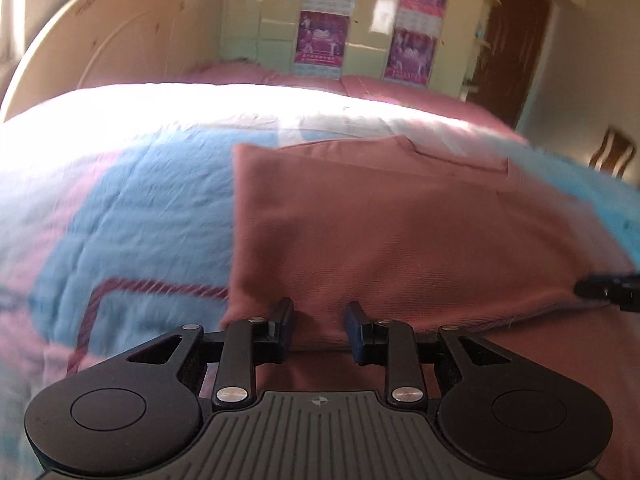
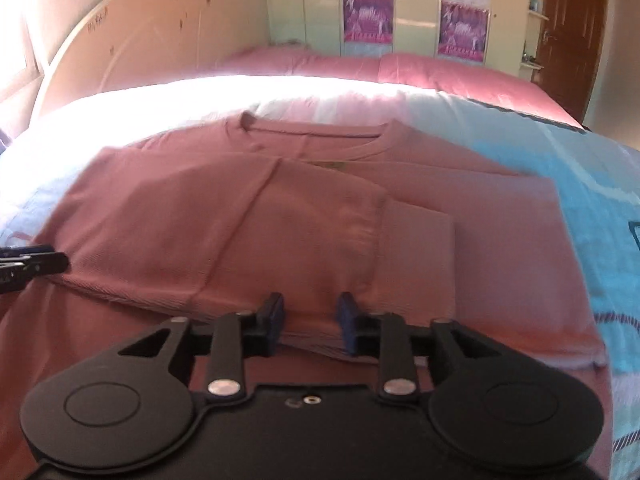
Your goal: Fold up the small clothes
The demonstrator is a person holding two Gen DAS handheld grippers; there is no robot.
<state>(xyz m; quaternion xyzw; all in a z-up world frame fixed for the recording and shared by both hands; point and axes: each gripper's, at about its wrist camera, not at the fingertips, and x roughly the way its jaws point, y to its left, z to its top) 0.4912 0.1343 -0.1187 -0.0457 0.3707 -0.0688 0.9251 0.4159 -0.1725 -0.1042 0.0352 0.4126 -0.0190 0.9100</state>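
Observation:
A dusty-pink T-shirt lies on the bed with its sides folded in and its collar at the far end. It also shows in the left wrist view. A folded lower edge of the shirt runs across in front of both grippers. My left gripper has its jaws partly apart with shirt fabric between them near the left end of that edge. My right gripper stands the same way near the right part of the edge. Each gripper's tip shows in the other view: the right gripper, the left gripper.
The shirt rests on a blue, pink and white blanket over a pink bedspread. A curved headboard stands far left, a wardrobe with posters behind the bed, and a brown door at right.

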